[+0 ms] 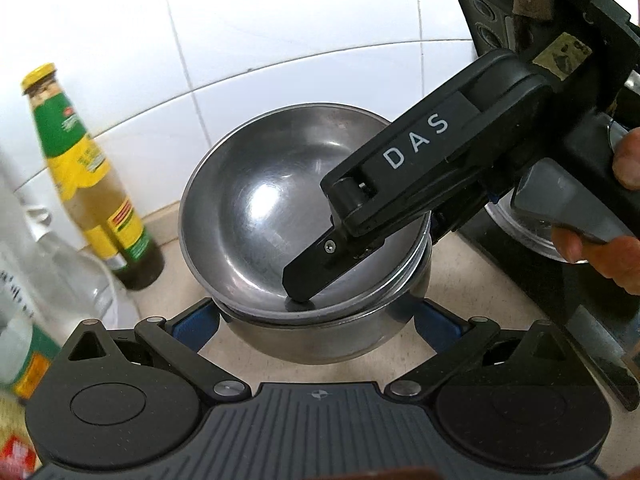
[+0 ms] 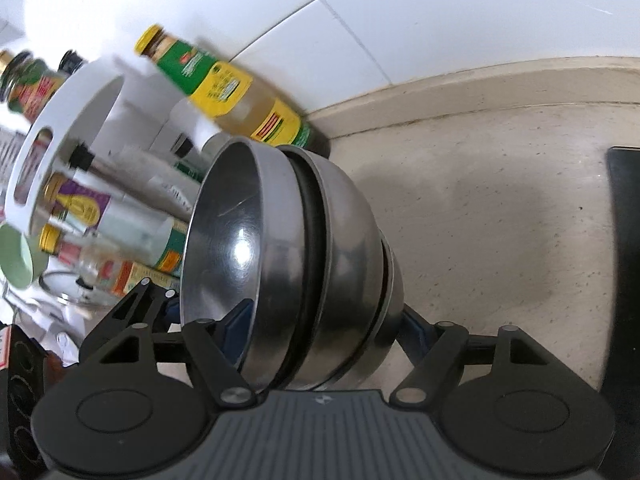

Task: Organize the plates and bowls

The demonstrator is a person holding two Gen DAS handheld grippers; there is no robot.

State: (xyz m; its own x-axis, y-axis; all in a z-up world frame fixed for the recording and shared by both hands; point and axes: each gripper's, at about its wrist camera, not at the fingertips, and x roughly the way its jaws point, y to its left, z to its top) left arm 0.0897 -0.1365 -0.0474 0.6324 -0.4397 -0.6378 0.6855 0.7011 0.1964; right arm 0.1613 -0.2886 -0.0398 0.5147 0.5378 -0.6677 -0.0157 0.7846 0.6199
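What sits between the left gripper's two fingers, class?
In the left wrist view, the stacked steel bowls sit between the left gripper's fingers; the right gripper has one finger inside the top bowl.

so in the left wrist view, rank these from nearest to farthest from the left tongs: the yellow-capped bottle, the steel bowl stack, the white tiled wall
1. steel bowl stack, sitting between the open fingers of the left tongs
2. yellow-capped bottle, off to the left on the counter
3. white tiled wall, behind both
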